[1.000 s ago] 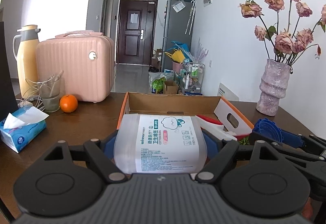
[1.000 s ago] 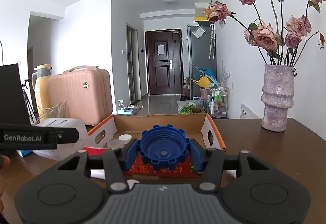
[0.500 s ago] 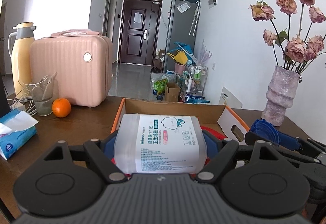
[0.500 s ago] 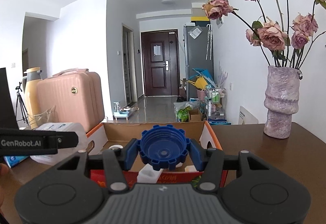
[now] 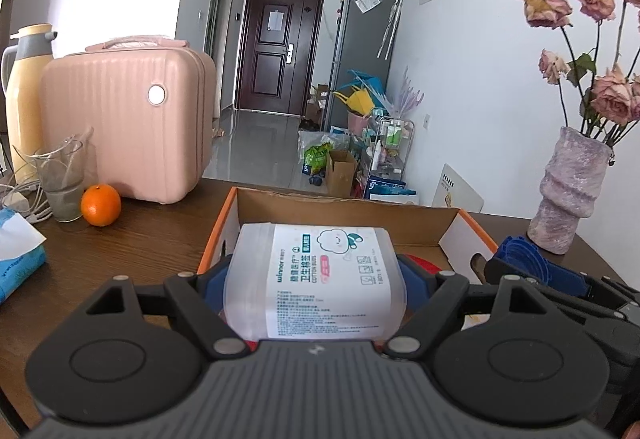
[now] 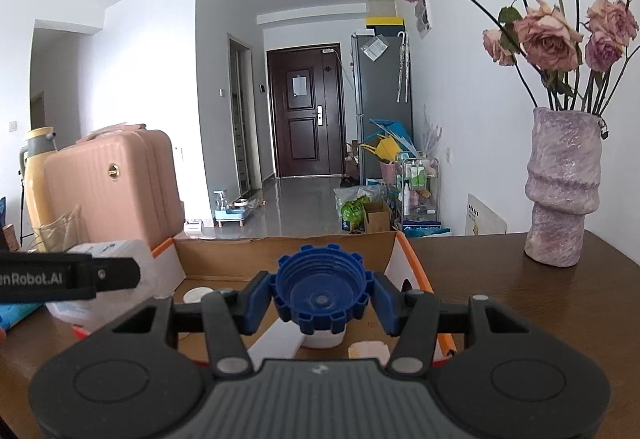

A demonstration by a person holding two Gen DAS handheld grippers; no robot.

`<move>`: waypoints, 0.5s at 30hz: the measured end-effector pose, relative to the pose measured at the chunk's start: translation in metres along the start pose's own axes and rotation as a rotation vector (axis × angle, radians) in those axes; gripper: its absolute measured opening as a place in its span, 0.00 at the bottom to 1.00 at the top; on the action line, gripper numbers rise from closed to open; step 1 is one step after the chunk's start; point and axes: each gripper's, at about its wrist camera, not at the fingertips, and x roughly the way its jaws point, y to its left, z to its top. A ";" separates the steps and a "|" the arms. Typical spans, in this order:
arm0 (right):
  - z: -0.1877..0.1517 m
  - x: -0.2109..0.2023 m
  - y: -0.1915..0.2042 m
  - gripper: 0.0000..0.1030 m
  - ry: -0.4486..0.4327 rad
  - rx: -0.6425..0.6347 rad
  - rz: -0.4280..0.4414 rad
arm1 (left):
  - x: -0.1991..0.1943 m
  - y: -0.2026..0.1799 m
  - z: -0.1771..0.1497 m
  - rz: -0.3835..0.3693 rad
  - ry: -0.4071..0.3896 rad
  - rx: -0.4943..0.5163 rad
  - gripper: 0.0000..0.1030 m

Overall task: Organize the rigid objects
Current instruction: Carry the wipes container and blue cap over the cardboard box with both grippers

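My left gripper (image 5: 316,281) is shut on a clear plastic cotton-swab box (image 5: 316,279) with a white printed label, held over the near end of an open cardboard box (image 5: 340,205) with orange edges. My right gripper (image 6: 322,299) is shut on a blue ribbed bottle cap (image 6: 322,293), hollow side facing me, above the same cardboard box (image 6: 288,255). In the left wrist view the cap (image 5: 524,257) and the right gripper show at the right. In the right wrist view the swab box (image 6: 116,259) shows at the left. White lids and a white block lie inside the box.
On the brown table stand a pink case (image 5: 128,123), a yellow thermos (image 5: 24,95), a glass (image 5: 64,179), an orange (image 5: 100,205) and a tissue pack (image 5: 20,255) at the left. A purple vase (image 6: 564,187) of dried roses stands at the right.
Both grippers have moved forward over the cardboard box with their loads still held. The box's inside now shows more fully under the blue cap.
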 end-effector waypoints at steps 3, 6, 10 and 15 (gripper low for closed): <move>0.001 0.011 -0.003 0.52 0.010 0.008 -0.002 | 0.011 0.000 0.002 0.005 0.007 0.003 0.81; 0.001 0.022 -0.005 0.52 0.020 0.013 -0.007 | 0.023 0.000 0.005 0.008 0.017 0.002 0.81; 0.002 0.035 -0.005 0.52 0.028 0.019 -0.012 | 0.036 0.000 0.007 0.011 0.024 0.004 0.81; 0.003 0.050 -0.007 0.52 0.041 0.021 -0.016 | 0.051 -0.003 0.008 0.018 0.037 0.013 0.81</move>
